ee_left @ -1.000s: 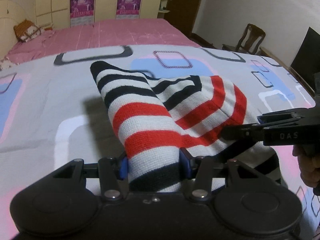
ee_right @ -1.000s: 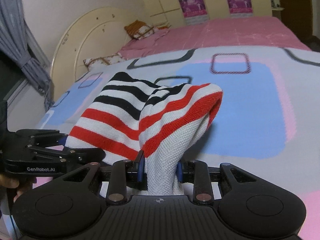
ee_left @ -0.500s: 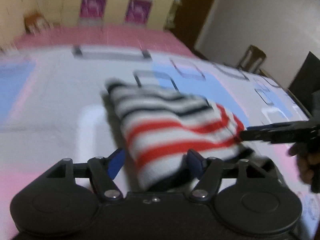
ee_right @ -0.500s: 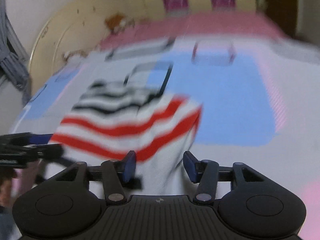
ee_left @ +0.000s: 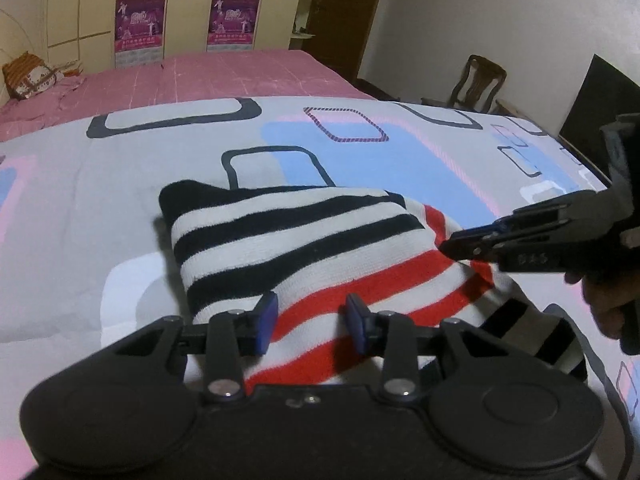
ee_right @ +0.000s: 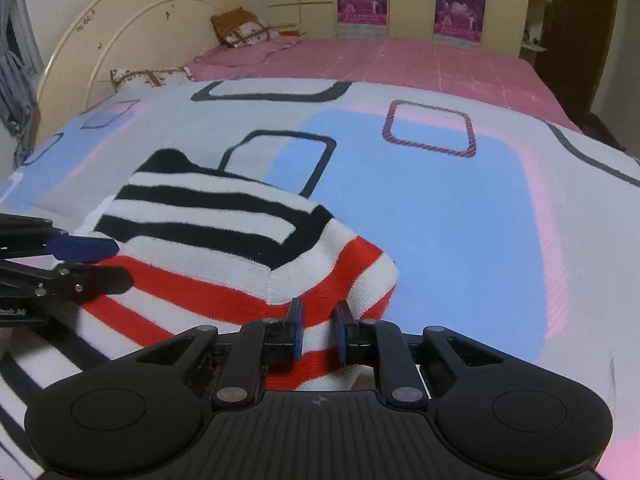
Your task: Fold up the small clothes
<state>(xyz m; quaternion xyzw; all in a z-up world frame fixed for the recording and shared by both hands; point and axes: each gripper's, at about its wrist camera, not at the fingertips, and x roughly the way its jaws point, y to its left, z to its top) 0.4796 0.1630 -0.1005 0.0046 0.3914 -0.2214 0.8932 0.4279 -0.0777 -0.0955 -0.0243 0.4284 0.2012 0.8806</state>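
Observation:
A knitted sweater (ee_left: 300, 248) with black, white and red stripes lies folded flat on the patterned bedspread (ee_left: 168, 184). My left gripper (ee_left: 312, 320) hovers over its near red-striped edge. Its jaws are closing, with a gap on each side, and the pads do not press the knit. My right gripper (ee_right: 319, 328) hangs over the sweater (ee_right: 224, 240) at its near right corner. Its jaws are closing to a narrow gap above the cloth. Each gripper also shows in the other's view: the right gripper (ee_left: 452, 246) at the sweater's right edge, the left gripper (ee_right: 120, 264) at its left edge.
A pink sheet (ee_left: 224, 76) covers the far half of the bed, with pillows (ee_right: 240, 28) by the cream headboard (ee_right: 120, 28). A wooden chair (ee_left: 476, 84) and a dark screen (ee_left: 600, 100) stand to the right of the bed. Wardrobes with posters (ee_left: 140, 20) line the back wall.
A second ago both grippers held the sweater's fold up off the bed. The fold has been laid down flat, both grippers have let go, and their jaws now stand narrower.

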